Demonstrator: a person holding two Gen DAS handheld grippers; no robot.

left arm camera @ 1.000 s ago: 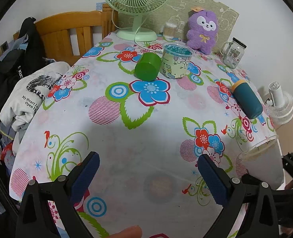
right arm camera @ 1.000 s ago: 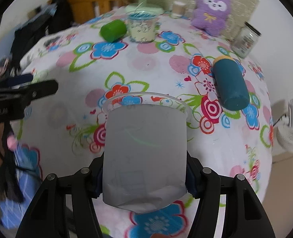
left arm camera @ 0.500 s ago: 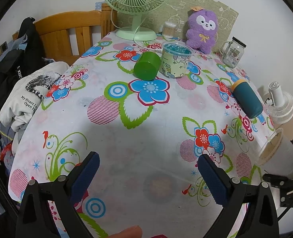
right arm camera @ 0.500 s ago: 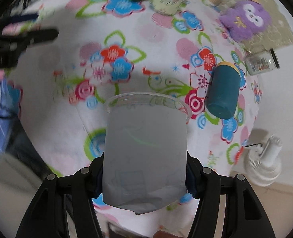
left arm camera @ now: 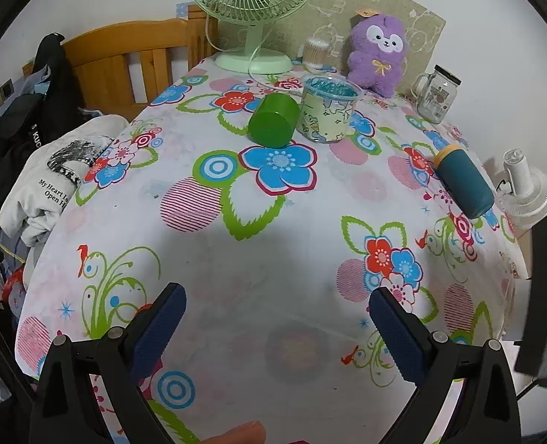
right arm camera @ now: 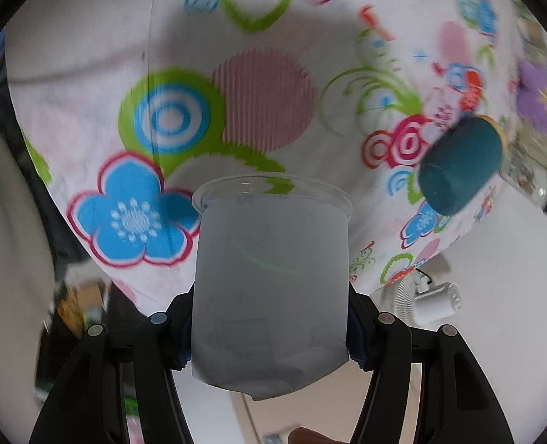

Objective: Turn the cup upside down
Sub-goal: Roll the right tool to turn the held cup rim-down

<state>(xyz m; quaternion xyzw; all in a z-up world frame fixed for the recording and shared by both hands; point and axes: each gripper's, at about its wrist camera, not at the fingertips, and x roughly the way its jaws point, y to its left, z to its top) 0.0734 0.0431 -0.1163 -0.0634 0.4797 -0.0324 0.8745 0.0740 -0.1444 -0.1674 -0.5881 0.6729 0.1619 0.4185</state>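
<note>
Gripping frosted cup (right arm camera: 269,281), right claw (right arm camera: 273,333) above floral tablecloth (right arm camera: 258,85)

In the left wrist view, the crumpled white cotton T-shirt (left arm camera: 51,188) heaped beside the flowered surface carries black lettering that reads "My Heart Is" with "Open H" on the line beneath, the rest of that line lost in a fold. The black fabric garment (left arm camera: 25,122) draped over the wooden chair next to it shows white capitals "KUC", cut off by the folds. The clear glass mug jar with a black lid (left arm camera: 434,98) at the far right of the surface bears a printed label too small to read, and the right wrist view is too blurred for any lettering.
</note>
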